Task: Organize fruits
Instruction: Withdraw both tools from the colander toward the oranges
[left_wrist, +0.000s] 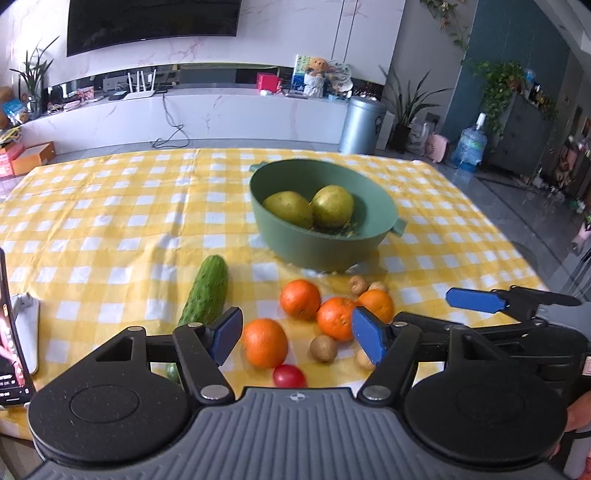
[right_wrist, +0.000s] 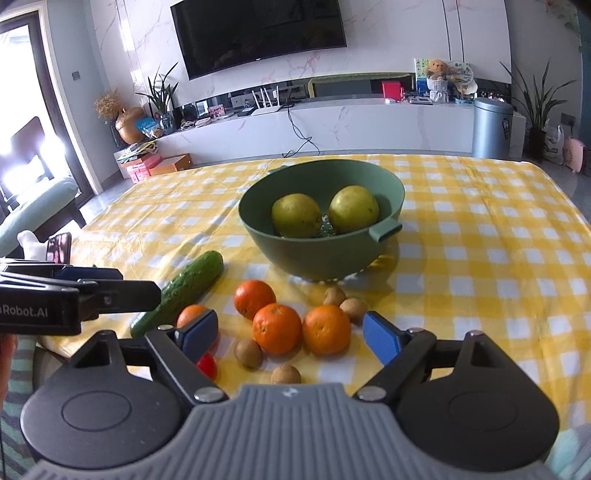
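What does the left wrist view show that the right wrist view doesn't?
Only the left wrist view: a water jug on the floor and the whole red tomato. Only the right wrist view: a bright doorway and a round brown vase. Both: green bowl holding two pears, cucumber, four oranges, both claws open and empty.

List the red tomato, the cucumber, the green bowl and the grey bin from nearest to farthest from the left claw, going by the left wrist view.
From the left claw:
1. Red tomato, just below and between the blue pads.
2. Cucumber, on the left, its near end beside the left pad.
3. Green bowl, farther back on the checked cloth, holding two pears.
4. Grey bin, on the floor beyond the table.
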